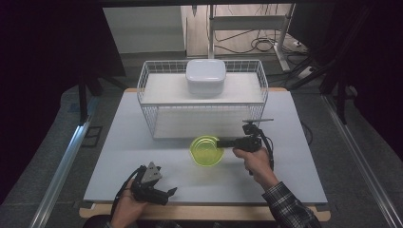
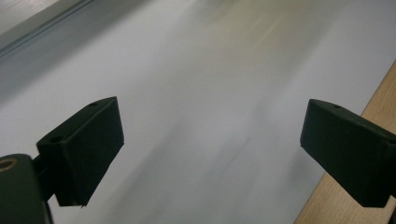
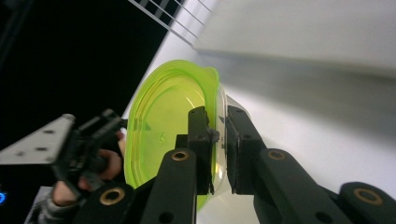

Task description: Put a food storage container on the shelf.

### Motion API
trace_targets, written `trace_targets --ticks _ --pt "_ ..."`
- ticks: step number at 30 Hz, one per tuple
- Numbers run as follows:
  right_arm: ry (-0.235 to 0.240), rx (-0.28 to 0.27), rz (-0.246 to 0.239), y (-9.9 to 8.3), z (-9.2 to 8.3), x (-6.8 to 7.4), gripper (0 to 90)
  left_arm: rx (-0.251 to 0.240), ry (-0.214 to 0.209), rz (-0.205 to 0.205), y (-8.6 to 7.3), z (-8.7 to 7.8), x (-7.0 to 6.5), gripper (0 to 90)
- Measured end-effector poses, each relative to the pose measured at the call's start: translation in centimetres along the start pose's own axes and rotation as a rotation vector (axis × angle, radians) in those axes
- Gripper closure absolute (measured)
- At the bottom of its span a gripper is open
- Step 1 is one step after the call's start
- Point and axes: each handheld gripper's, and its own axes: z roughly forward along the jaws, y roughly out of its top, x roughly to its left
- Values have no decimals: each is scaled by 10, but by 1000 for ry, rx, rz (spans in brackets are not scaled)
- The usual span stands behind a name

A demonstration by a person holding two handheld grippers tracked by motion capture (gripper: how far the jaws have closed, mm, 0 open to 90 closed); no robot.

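Two grippers are at work over a white table (image 1: 142, 142). The right gripper (image 1: 222, 142) lies level and points toward the left of the high view, its jaws drawn narrow onto the near-side rim of a green-lidded clear container (image 1: 206, 150). The right gripper view shows one jaw over the bright green lid and the other against the clear wall outside, so the rim sits pinched between the pads (image 3: 201, 140). No earlier picture is at hand to compare. The container sits on the table just ahead of those jaws, and its clear body shows below the lid on the outer jaw's side.

Beyond the right gripper, on its far side from the person, stands a white wire basket (image 1: 147, 90) with a shelf board inside. On that board rests a white lidded box (image 1: 205, 76), well apart from both grippers.

The left gripper (image 1: 166, 194) is near the table's front edge, well apart from the container and on the person's side of it. Its jaws stand wide apart with nothing between them; the left gripper view shows only bare white table surface (image 2: 210, 116) ahead of the two black pads (image 2: 86, 149), with the wooden table edge (image 2: 373, 107) beside the outer pad. The person's left hand (image 1: 124, 209) wraps the handle, and a plaid sleeve (image 1: 287, 206) covers the right forearm.
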Motion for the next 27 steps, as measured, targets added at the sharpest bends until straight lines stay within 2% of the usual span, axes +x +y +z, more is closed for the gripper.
trace_targets --ticks 7,13,20,23,27 --pt "29 -53 -43 18 -20 29 816 -1 -4 -1 0 0 0 50" --pt "34 -113 -89 42 -38 58 816 -1 -2 -2 0 0 1 50" --pt "16 -201 -150 88 -61 101 815 4 -4 6 0 1 0 50" --pt "-11 -249 -169 109 -68 117 815 6 -7 6 0 1 0 51" --pt "-45 -306 -168 137 -73 132 815 7 -14 3 0 1 0 51"
